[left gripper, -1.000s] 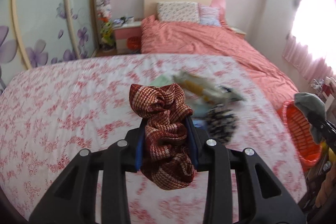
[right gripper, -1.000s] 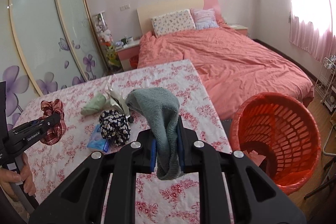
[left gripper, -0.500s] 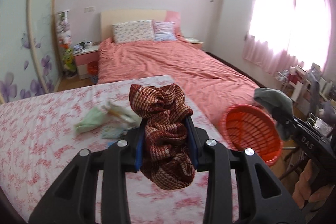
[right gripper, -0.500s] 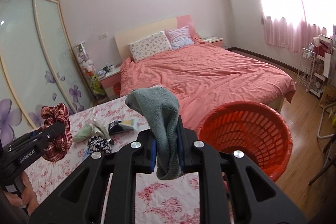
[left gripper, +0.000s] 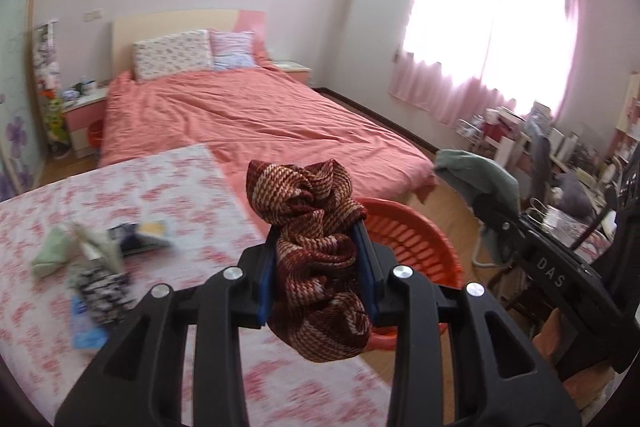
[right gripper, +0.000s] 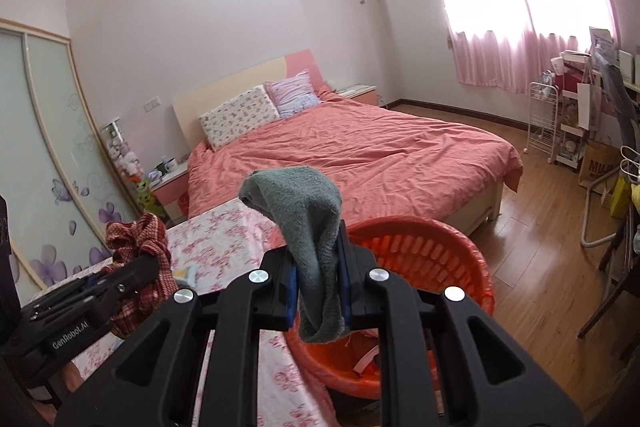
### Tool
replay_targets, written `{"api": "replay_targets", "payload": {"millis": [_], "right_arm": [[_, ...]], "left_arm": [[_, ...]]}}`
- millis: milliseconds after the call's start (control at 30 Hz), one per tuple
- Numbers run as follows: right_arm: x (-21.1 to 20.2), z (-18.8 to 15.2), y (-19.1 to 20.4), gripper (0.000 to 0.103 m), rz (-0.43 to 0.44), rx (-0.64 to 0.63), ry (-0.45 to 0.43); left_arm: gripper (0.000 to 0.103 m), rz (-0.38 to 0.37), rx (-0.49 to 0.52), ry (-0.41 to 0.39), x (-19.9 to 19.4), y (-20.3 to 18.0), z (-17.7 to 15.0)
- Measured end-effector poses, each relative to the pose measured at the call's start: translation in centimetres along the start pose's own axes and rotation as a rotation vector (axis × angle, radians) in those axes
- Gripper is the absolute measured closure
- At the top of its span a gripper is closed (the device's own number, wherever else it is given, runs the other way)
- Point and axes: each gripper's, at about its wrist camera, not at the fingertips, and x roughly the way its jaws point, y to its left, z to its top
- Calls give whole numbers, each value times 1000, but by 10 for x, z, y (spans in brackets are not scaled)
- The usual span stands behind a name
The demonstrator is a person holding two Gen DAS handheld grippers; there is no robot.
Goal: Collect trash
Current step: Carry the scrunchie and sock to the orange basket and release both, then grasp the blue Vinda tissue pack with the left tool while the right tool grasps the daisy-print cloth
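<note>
Between left claw (left gripper: 318, 267) pads, scrunchie (left gripper: 316, 247)

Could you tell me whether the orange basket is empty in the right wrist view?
No, the orange basket already holds a few scraps at its bottom, seen below the grey-green cloth.

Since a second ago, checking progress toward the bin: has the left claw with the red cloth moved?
Yes. The left claw, shut on the red cloth, swung right, off the flowered table toward the orange basket.
</note>
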Motion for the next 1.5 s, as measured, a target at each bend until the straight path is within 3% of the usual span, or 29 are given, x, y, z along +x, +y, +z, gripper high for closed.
{"api": "replay_targets", "payload": {"millis": [267, 333, 433, 500, 667, 1067, 1400, 1500], "right_arm": [[31, 7, -40, 86, -31, 94, 21], [41, 6, -50, 85, -30, 121, 39], [58, 2, -61, 70, -31, 149, 80], [66, -3, -65, 52, -33, 149, 104], [71, -16, -66, 46, -59, 145, 145], [62, -28, -25, 46, -73, 33, 176], [64, -62, 45, 46, -5, -99, 258], [68, -76, 66, 46, 22, -130, 290]], "left_arm": [[66, -96, 24, 65, 68, -37, 9], [65, -91, 27, 91, 90, -41, 7], [50, -61, 24, 125, 112, -41, 1], [43, -31, 15, 152, 126, -35, -6], [35, 42, 7, 194, 136, -9, -20], [24, 231, 48, 129, 63, 47, -51], [20, 501, -86, 109, -19, 170, -94], [20, 521, -178, 145, -25, 208, -108]]}}
